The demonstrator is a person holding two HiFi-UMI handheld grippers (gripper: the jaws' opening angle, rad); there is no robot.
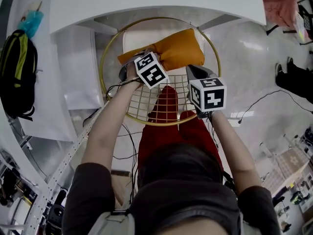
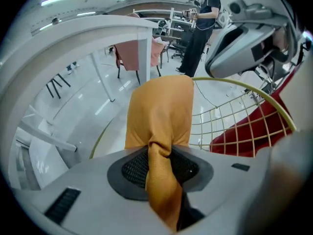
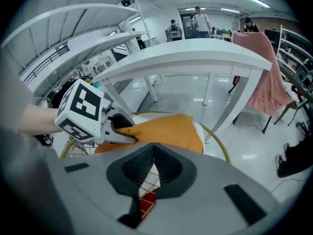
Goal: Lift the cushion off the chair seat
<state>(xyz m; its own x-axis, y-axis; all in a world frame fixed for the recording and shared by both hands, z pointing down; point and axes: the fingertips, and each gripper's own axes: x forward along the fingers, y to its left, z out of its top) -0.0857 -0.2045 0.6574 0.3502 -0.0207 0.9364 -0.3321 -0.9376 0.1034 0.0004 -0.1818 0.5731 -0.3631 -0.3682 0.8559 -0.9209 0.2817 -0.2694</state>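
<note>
An orange cushion (image 1: 178, 50) lies across the far half of a round wire chair with a gold rim (image 1: 105, 58). My left gripper (image 1: 146, 54) is shut on the cushion's near edge. In the left gripper view the fabric (image 2: 161, 111) is bunched between the pads of that gripper (image 2: 159, 153) and stretches away from them over the wire seat (image 2: 230, 126). My right gripper (image 1: 194, 71) hovers just right of the cushion, above the seat. Its pads meet at the tips, around the gripper's point (image 3: 154, 153), with nothing between them. The cushion (image 3: 166, 131) and the left gripper (image 3: 128, 133) show ahead of it.
A white curved table (image 1: 161, 4) arches over the chair's far side, and its legs (image 3: 242, 102) stand close behind. A black and yellow backpack (image 1: 17, 72) hangs at the left. A pink cloth (image 3: 266, 72) drapes a chair at the right. People stand farther off (image 2: 200, 28).
</note>
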